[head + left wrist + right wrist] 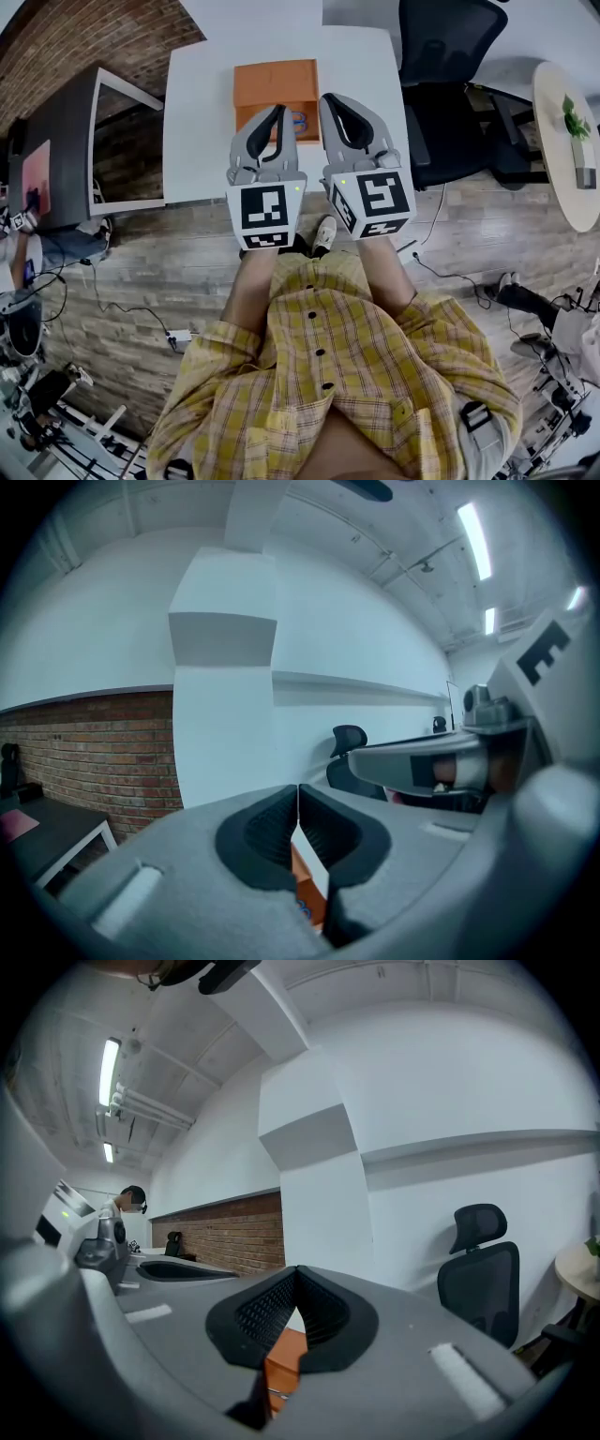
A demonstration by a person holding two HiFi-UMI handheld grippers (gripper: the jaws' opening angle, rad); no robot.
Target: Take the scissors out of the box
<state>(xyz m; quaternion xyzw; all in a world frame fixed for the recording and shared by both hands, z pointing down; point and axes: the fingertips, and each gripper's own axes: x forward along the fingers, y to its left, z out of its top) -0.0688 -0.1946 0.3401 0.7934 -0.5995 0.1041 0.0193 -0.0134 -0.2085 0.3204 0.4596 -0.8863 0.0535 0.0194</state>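
An open orange box [275, 86] sits on the white table [197, 112], with the blue handles of the scissors [298, 119] showing at its near edge. My left gripper [278, 110] hovers over the box's near side, shut and empty. My right gripper [329, 97] is right beside it over the box's right edge, also shut with nothing in it. In the left gripper view the closed tips [297, 787] meet above the orange box [307, 874]. The right gripper view shows its closed tips [296, 1269] above the same box [284, 1358].
A black office chair [450, 84] stands right of the table. Farther right is a round table with a plant [567, 141]. A dark desk [56, 150] and a brick wall [84, 37] are on the left. The table's near edge lies just below the grippers.
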